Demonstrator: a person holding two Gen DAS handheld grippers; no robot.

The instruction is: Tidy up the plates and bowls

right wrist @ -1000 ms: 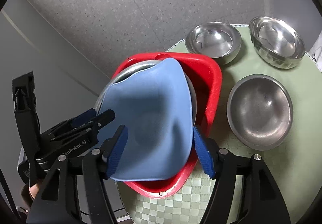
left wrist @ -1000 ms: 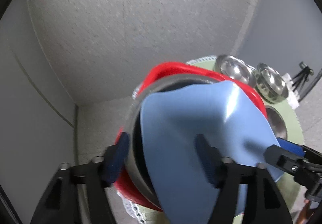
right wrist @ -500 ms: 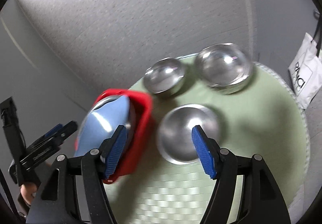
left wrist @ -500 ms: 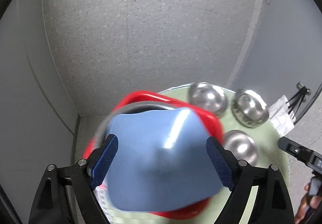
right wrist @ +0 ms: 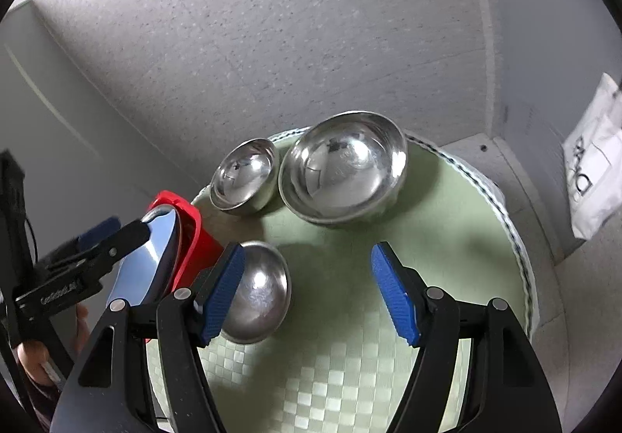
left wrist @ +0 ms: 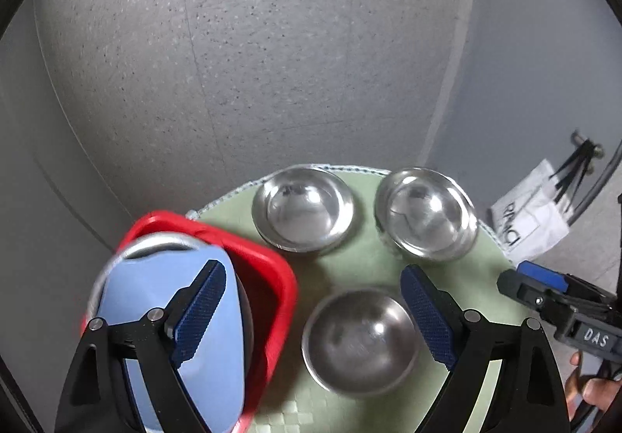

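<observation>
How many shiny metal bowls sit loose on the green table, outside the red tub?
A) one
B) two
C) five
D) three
D: three steel bowls stand apart on the green mat, two at the back and one nearer, beside the red tub.

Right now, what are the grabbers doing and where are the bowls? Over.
Left gripper jaws just opened, empty; right gripper open, empty. Blue plate in red bin. Three steel bowls loose on green table. Nothing blocking.
</observation>
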